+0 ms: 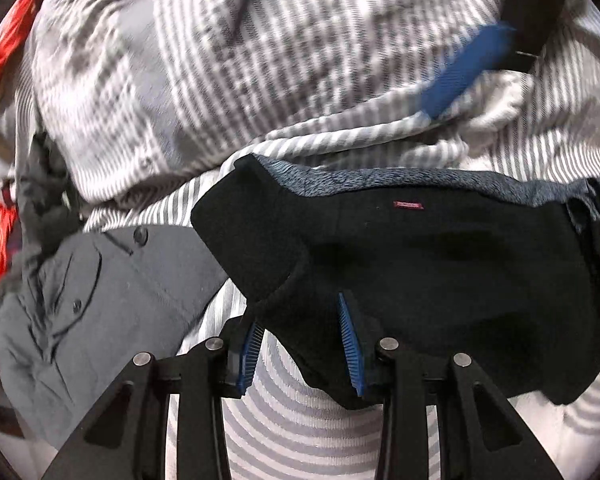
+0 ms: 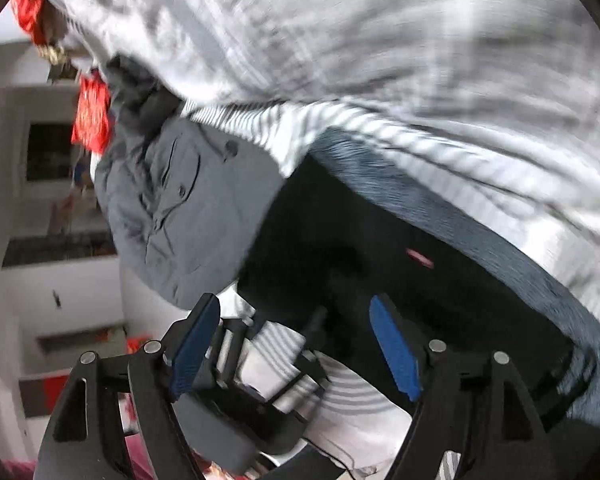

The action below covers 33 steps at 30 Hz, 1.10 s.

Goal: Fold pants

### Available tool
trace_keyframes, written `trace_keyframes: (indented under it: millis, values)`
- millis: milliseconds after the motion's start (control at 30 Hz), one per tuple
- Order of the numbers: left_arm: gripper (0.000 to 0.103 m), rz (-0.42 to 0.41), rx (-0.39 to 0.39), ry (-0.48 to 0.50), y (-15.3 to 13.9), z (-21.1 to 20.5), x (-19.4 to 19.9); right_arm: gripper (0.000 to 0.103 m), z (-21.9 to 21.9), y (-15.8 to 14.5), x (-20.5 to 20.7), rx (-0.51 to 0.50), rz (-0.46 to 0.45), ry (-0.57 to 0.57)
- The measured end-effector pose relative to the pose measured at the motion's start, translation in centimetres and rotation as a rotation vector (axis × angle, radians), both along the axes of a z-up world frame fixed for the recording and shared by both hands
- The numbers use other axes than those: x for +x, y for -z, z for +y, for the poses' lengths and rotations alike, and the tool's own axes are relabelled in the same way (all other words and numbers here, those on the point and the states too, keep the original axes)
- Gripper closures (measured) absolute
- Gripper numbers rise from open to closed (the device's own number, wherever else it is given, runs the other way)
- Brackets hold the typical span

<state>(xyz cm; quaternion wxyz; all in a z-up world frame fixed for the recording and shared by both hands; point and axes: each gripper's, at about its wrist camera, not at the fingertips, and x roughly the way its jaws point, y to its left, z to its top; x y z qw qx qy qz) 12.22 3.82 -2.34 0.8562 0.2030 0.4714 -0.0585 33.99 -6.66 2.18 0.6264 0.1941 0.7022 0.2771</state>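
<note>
Folded black pants (image 1: 440, 272) with a grey-blue lining edge and a small red label lie on a grey-and-white striped sheet (image 1: 300, 432). My left gripper (image 1: 302, 320) is open, its blue pads on either side of the pants' near left corner. In the right wrist view the black pants (image 2: 400, 280) lie ahead, blurred. My right gripper (image 2: 296, 328) is open and empty above them, and the left gripper's black body (image 2: 252, 408) shows below it. A blue pad of the right gripper (image 1: 468, 68) shows blurred at the upper right of the left wrist view.
A folded grey garment with buttons (image 1: 100, 320) lies left of the pants and also shows in the right wrist view (image 2: 188, 216). A crumpled plaid blanket (image 1: 240, 60) lies beyond. Red items (image 1: 4, 48) sit at the far left. White walls and shelves (image 2: 60, 280) show at left.
</note>
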Motion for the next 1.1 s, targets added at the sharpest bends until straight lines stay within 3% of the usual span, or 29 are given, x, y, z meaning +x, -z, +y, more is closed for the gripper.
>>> trace_keyframes:
  millis: [300, 333, 367, 467, 800, 1100]
  values:
    - [0.065, -0.018, 0.024, 0.051, -0.3, -0.7, -0.3, 0.025, 8.3, 4.9, 1.8, -0.131, 0.096, -0.259]
    - [0.065, -0.018, 0.024, 0.052, -0.4, -0.7, -0.3, 0.041, 8.4, 5.3, 1.7, -0.129, 0.104, -0.264]
    - [0.065, -0.017, 0.025, 0.053, -0.3, -0.7, -0.4, 0.067, 8.5, 5.7, 1.6, -0.121, 0.114, -0.265]
    - [0.065, -0.008, 0.014, 0.056, -0.5, -0.8, -0.5, 0.082, 7.7, 5.3, 1.1, -0.119, 0.085, -0.265]
    - [0.065, -0.094, 0.003, 0.171, -5.2, -4.8, -2.3, 0.084, -1.5, 0.1, -2.4, 0.06, -0.044, -0.05]
    - [0.065, -0.181, -0.027, 0.359, -10.9, -12.3, -6.5, 0.084, -13.0, -5.2, -8.9, 0.217, -0.159, 0.191]
